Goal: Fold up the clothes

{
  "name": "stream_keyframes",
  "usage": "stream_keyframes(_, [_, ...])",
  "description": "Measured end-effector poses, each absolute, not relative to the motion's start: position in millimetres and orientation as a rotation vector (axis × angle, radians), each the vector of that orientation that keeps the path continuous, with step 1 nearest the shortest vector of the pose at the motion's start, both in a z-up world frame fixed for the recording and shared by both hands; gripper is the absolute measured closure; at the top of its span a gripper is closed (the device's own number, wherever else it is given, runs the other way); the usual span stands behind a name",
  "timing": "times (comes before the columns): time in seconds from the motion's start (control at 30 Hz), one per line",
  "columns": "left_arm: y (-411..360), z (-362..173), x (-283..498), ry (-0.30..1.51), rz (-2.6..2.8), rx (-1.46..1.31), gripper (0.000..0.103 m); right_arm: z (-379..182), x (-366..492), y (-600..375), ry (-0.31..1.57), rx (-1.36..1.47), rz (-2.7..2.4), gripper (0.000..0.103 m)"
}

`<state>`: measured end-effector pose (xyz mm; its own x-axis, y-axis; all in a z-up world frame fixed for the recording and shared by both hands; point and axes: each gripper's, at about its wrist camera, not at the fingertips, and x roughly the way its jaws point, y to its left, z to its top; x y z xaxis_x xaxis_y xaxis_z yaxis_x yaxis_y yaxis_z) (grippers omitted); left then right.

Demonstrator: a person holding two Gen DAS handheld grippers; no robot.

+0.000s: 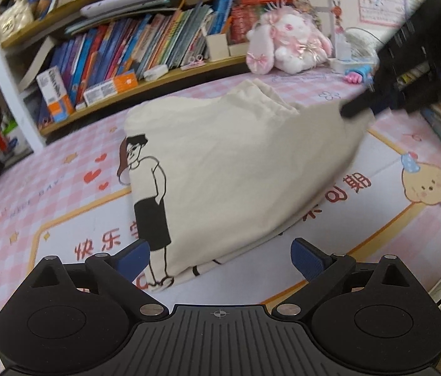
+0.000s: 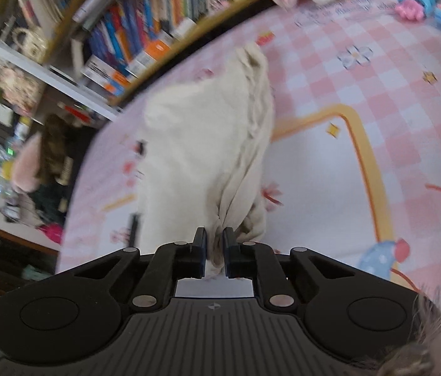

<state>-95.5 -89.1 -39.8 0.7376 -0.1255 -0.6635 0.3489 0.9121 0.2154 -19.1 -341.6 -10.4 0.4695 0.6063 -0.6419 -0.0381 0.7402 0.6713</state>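
A cream T-shirt (image 1: pixel 229 169) with a black line drawing of two figures lies partly folded on a pink checked table mat (image 1: pixel 64 188). My left gripper (image 1: pixel 220 258) stands open at the shirt's near edge, its blue pads on either side of the cloth and apart from it. My right gripper (image 2: pixel 214 246) is shut on a bunched corner of the same T-shirt (image 2: pixel 201 144) and holds it lifted off the mat. In the left wrist view the right gripper (image 1: pixel 356 108) shows as a dark shape at the shirt's far right corner.
A bookshelf (image 1: pixel 120 53) full of books runs along the mat's far side. A pink and white plush rabbit (image 1: pixel 286 44) sits at the back. A blue and pink toy (image 2: pixel 420 0) and coloured pens lie at the far right. The mat (image 2: pixel 361 125) is bare to the right of the shirt.
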Motion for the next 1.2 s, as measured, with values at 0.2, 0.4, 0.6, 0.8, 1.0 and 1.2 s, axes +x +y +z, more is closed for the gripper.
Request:
stream_keyframes(0.2, [-113.4, -46.6, -90.5, 0.640, -0.312, 0.426, 0.005, 9.8, -11.7, -333.0, 0.991, 0.638, 0.462, 0.093])
stream_keyframes(0.4, [-133.6, -64.4, -84.6, 0.617, -0.277, 0.585, 0.004, 15.0, -9.6, -328.9, 0.987, 0.625, 0.463, 0.093])
stream_keyframes(0.6, [-133.2, -61.0, -69.0, 0.609, -0.234, 0.594, 0.004, 12.3, -13.2, -334.7, 0.998, 0.598, 0.446, 0.093])
stream_keyframes(0.8, [-133.7, -51.1, -60.8, 0.596, -0.246, 0.628, 0.004, 9.5, -25.4, -335.2, 1.004, 0.371, 0.418, 0.065])
stream_keyframes(1.0, [-131.7, -42.5, -55.5, 0.601, -0.246, 0.598, 0.004, 10.8, -56.5, -314.9, 0.883, -0.142, 0.496, 0.039])
stream_keyframes(1.2, [-130.9, -39.1, -51.8, 0.614, -0.243, 0.579, 0.004, -15.5, -84.2, -268.1, 0.670, -0.662, 0.604, 0.029])
